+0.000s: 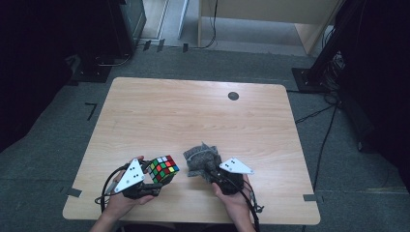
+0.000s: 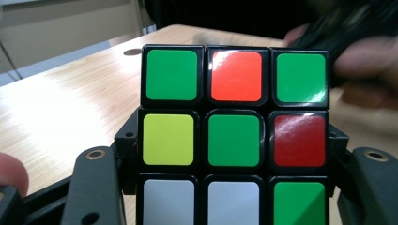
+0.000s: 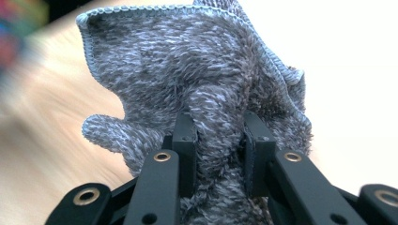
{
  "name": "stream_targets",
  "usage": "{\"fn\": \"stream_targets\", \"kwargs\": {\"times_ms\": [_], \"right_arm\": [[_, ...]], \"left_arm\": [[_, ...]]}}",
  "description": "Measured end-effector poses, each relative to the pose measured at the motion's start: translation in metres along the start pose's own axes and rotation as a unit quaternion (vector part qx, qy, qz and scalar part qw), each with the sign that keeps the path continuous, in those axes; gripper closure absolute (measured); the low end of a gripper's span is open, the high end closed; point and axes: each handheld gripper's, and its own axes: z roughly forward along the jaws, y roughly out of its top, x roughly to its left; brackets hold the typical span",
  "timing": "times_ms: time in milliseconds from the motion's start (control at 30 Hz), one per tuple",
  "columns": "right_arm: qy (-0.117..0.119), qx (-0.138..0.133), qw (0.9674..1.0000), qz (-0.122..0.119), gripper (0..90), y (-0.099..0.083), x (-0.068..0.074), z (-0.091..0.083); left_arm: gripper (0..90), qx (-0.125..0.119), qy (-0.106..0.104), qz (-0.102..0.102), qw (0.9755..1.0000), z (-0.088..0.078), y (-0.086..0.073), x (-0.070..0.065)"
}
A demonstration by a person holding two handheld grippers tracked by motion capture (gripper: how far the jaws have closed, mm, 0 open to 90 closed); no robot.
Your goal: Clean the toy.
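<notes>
The left gripper (image 1: 151, 178) holds the cube (image 1: 163, 168) tight just above the near edge of the table (image 1: 193, 111), and the right gripper (image 1: 211, 170) pinches a thin fold of the cloth (image 1: 200, 155) beside it, so rubbing hard could pull the cloth out.

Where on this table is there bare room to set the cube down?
The table is bare across its far half, up to the dark round spot, and along its left and right edges. The near middle is crowded: the cube in the left tongs, the grey cloth pinched in the right tongs.
</notes>
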Motion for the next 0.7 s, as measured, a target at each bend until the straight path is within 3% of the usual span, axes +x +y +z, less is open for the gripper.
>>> {"fn": "stream_targets", "kwargs": {"times_ms": [67,167,300,400,433,533,600,700], "right_arm": [[0.024,-0.039,0.9989,-0.015,71.8,0.012,0.012,-0.012],[0.064,-0.074,0.9945,-0.039,71.6,0.025,0.033,-0.025],[0.119,-0.076,0.9895,-0.030,71.5,0.027,0.054,-0.025],[0.099,-0.059,0.9927,-0.034,71.8,0.023,0.056,-0.017],[0.095,-0.057,0.9936,-0.022,71.9,0.021,0.052,-0.015],[0.063,-0.027,0.9976,-0.003,72.0,0.019,0.037,-0.012],[0.075,-0.035,0.9964,0.019,71.9,0.020,0.032,-0.015],[0.120,-0.061,0.9909,0.005,71.8,0.026,0.044,-0.023]], "left_arm": [[33.9,0.001,-0.007,-0.001,1.0000,0.004,0.000,-0.003],[33.9,0.003,-0.011,0.005,0.9999,0.009,0.002,-0.010],[34.0,0.002,-0.021,0.033,0.9992,0.013,0.003,-0.020],[34.0,-0.016,-0.023,0.059,0.9979,0.009,0.006,-0.027],[34.0,-0.017,-0.017,0.063,0.9977,0.008,0.007,-0.027],[34.0,-0.032,-0.020,0.049,0.9981,0.005,0.007,-0.023],[34.0,-0.032,-0.018,0.044,0.9983,0.005,0.007,-0.021],[34.0,-0.023,-0.019,0.048,0.9984,0.009,0.006,-0.023]]}}
